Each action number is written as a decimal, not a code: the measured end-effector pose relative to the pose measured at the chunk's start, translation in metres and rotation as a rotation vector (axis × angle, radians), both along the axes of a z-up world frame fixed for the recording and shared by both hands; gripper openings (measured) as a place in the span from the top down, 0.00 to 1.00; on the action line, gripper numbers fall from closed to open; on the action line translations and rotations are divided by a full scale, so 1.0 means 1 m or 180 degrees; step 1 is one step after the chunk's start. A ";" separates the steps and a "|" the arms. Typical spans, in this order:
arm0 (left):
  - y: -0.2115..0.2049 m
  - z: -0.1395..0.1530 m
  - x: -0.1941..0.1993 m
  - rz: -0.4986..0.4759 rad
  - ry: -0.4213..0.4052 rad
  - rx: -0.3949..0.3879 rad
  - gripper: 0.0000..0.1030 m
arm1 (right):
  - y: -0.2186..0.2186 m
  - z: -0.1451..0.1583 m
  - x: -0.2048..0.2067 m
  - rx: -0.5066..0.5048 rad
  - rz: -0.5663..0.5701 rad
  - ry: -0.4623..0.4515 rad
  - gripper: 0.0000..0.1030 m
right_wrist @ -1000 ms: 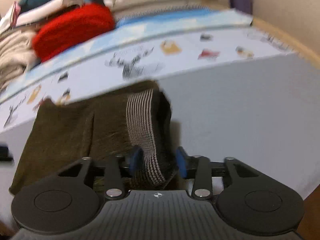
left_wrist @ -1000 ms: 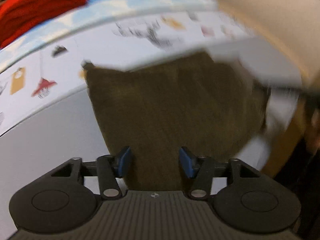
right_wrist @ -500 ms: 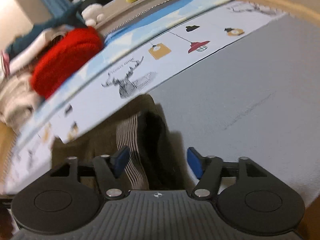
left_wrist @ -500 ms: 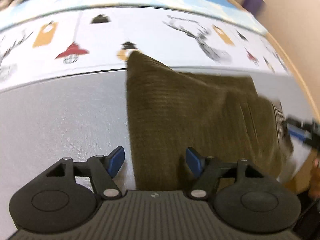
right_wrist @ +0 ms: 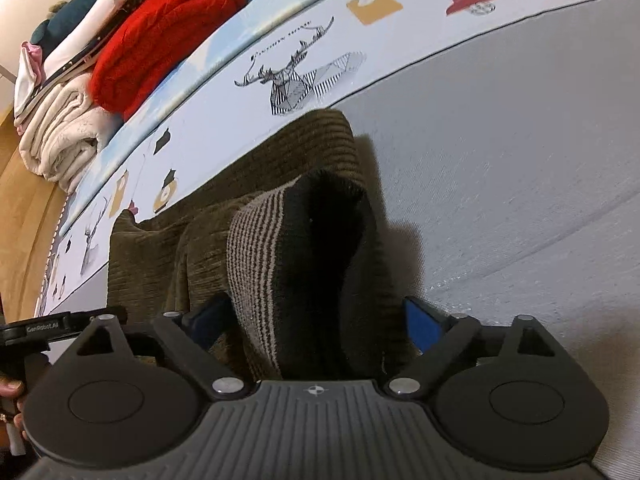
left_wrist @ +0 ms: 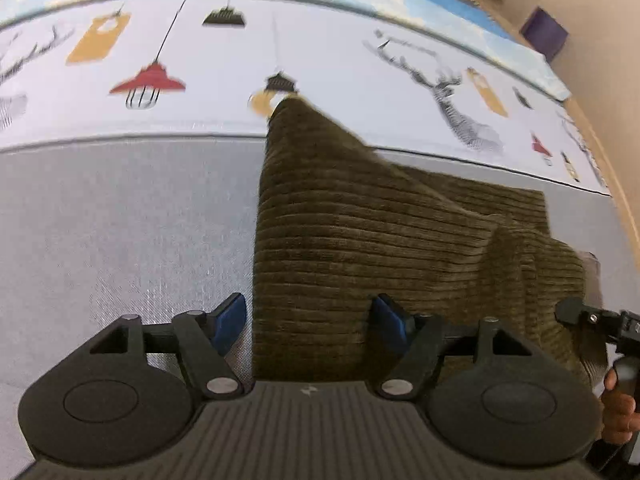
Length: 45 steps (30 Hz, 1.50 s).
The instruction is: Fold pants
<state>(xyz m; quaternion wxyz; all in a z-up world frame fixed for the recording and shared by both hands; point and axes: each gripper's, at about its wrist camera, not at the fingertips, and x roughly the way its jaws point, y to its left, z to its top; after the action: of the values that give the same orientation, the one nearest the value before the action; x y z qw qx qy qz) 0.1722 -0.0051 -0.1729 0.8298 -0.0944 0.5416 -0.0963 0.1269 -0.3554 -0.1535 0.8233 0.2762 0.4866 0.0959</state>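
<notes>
Pants (left_wrist: pixel 360 240) lie between the spread fingers of each wide hand-held gripper (left_wrist: pixel 310 318), ungrasped.

We see a bed (right_wrist: pixel 520 160) with a grey cover. Next to the grey part lies a white sheet (left_wrist: pixel 340 68) with pictures of deer, lamps and tags, and a blue strip runs along its far side. Past it sits a pile of folded clothes (right_wrist: pixel 120 40), red, cream and dark green. A wooden edge (right_wrist: pixel 24 200) and a beige wall (left_wrist: pixel 600 8) stand behind.
</notes>
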 end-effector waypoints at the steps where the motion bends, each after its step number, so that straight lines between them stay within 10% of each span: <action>1: 0.000 -0.004 0.003 0.0021 0.0035 -0.0072 0.25 | 0.000 -0.001 0.000 -0.0009 0.0009 -0.0004 0.09; 8: -0.002 -0.017 0.016 0.0057 0.0033 -0.0263 0.21 | 0.010 -0.002 -0.003 -0.0150 -0.0087 -0.0084 0.17; 16: -0.007 0.020 0.006 -0.0115 -0.0479 -0.0075 0.77 | 0.027 0.030 -0.020 -0.0397 -0.0052 -0.0563 0.51; 22: 0.018 0.075 0.006 -0.0002 -0.1301 0.0093 0.78 | 0.054 0.063 -0.001 -0.0259 -0.0055 -0.1190 0.55; 28: 0.078 0.103 0.038 0.0391 -0.1540 -0.0006 0.67 | 0.095 0.092 0.048 -0.0112 0.0025 -0.1543 0.52; 33: 0.110 0.089 0.057 0.0915 -0.1299 0.0431 0.53 | 0.126 0.062 0.106 -0.0364 0.0198 -0.0929 0.35; 36: 0.106 0.082 0.055 0.0580 -0.1040 0.0281 0.53 | 0.130 0.050 0.115 -0.0573 0.0120 -0.0756 0.36; 40: 0.084 0.054 0.050 0.0029 -0.0631 0.0704 0.52 | 0.134 0.040 0.119 -0.0638 0.0179 -0.0552 0.36; 42: 0.080 0.025 0.051 -0.0108 -0.0145 0.0878 0.50 | 0.135 0.034 0.119 -0.0677 0.0147 -0.0485 0.34; 45: 0.090 0.027 0.046 0.0036 -0.0178 0.0800 0.40 | 0.136 0.035 0.115 -0.0615 0.0060 -0.0437 0.33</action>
<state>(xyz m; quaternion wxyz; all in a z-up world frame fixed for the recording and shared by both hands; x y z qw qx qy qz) 0.2182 0.0851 -0.1456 0.8504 0.0100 0.5255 -0.0256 0.2418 -0.2190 -0.1181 0.8765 0.1837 0.4386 0.0750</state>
